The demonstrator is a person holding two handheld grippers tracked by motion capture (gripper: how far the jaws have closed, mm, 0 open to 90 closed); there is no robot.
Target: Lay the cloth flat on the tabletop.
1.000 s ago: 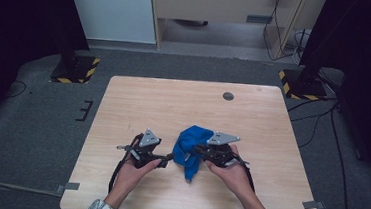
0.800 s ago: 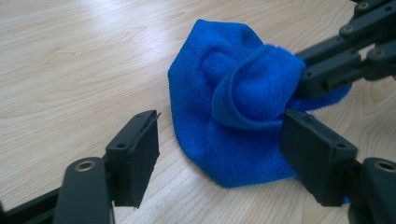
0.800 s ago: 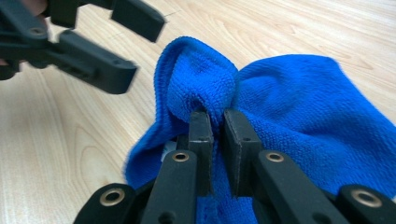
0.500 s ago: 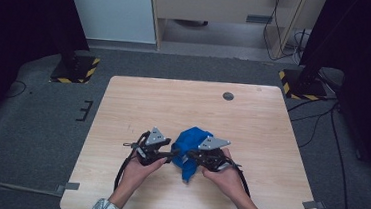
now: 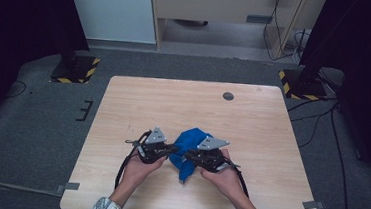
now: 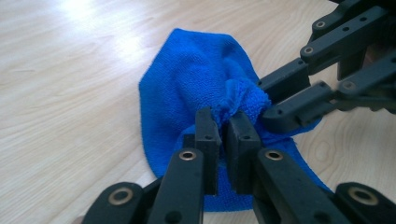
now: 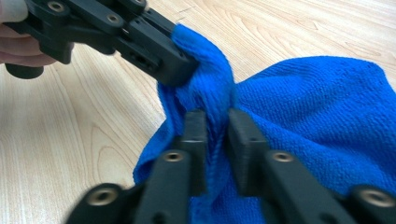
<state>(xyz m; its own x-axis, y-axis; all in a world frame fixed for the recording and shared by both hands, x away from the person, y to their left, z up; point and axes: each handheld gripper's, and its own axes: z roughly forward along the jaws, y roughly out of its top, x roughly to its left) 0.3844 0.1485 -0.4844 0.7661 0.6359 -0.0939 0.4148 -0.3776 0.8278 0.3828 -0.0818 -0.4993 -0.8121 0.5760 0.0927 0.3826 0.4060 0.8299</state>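
Your left gripper (image 6: 223,128) has just closed, and its pads now pinch a bunched fold of the blue cloth (image 5: 188,147). Your right gripper (image 7: 217,123) holds the same ridge right beside it, though its jaws have just eased slightly apart (cloth between them). The cloth sits mid-table (image 5: 138,101), between your 2 hands.

Counter (image 5: 183,104) evenly lit from overhead; surroundings fall off into dark. Glare patch on the wood, top left of the left gripper view. Near claw links soft, blurred at bottom of both gripper views.
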